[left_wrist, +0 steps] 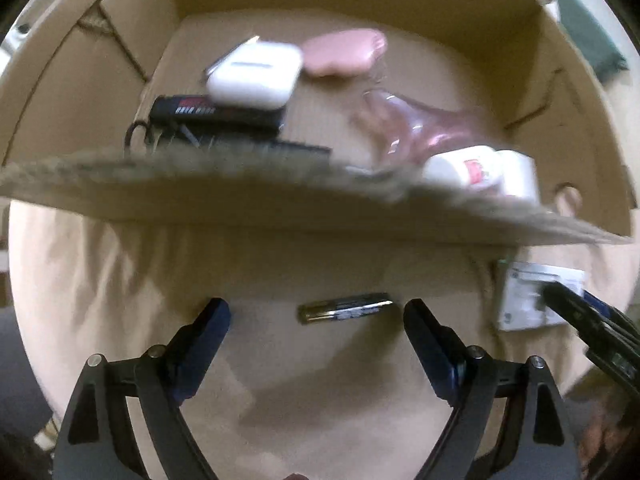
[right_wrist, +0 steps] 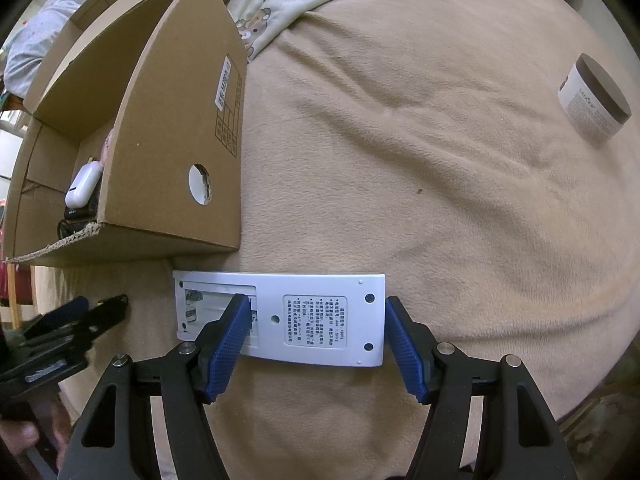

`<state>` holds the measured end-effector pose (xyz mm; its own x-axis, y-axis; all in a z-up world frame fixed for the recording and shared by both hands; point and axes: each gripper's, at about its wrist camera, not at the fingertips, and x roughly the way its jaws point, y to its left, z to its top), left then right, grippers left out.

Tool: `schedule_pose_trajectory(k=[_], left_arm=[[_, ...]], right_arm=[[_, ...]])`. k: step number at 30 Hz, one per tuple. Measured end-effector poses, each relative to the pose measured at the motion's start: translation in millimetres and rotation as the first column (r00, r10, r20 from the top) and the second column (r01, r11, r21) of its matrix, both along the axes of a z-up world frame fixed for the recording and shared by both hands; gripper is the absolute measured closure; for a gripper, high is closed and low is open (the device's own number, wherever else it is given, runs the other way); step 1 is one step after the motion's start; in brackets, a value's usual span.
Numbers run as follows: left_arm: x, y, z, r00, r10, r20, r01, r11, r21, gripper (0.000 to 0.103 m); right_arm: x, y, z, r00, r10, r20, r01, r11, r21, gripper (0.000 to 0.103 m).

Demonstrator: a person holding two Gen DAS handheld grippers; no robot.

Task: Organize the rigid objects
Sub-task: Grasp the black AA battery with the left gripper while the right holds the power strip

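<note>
Now both claws hang open over loose items on the bed, beside the cardboard box (right_wrist: 176, 128).

Left claw (left_wrist: 316, 316) has its jaws apart around the battery (left_wrist: 345, 308), not touching it; right claw (right_wrist: 314, 340) straddles the white remote (right_wrist: 316, 320), which lies back-up with its battery bay open, touching the box's near wall. To grip well, lower squarely, close across the narrow width, and lift clear of the rim. A soft tan blanket (right_wrist: 440, 184) covers the bed; a cream jar (right_wrist: 594, 98) sits well apart toward the far right edge.
</note>
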<state>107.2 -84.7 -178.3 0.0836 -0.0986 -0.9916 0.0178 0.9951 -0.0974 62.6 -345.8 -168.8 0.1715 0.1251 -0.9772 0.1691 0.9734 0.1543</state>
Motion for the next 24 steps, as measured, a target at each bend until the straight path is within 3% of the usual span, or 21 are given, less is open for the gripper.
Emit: schedule_pose_trajectory(k=[2,4,8,9,15,24], left_arm=[[1,-2,-2,0.999,0.032,0.007,-0.032,0.999,0.025,0.017],[0,-8,-2,0.999,0.044,0.016,-0.045,0.997,0.059,0.028],[-6,-1,7,0.999,0.026,0.047,-0.031,0.995,0.094,0.060],[-8,-2,8,0.999,0.015,0.047,-0.020,0.995,0.097,0.063],[-2,17,11,1.000,0.018,0.020,-0.020,0.997,0.071,0.063],[-13,46,25,0.999,-0.022,0.033,0.018,0.994,0.109,0.063]], right_arm=[[1,1,-1,1.000,0.001,-0.001,-0.001,1.000,-0.002,0.032],[1,1,-1,1.000,0.001,-0.001,-0.001,1.000,-0.002,0.032],[0,0,-2,1.000,-0.001,-0.002,0.001,1.000,-0.001,0.032],[0,0,-2,1.000,-0.002,-0.003,0.002,1.000,-0.001,0.032],[0,2,-2,1.000,0.006,0.000,-0.006,1.000,-0.012,0.032],[-11,15,10,0.998,0.066,0.024,-0.065,0.998,-0.007,0.032]])
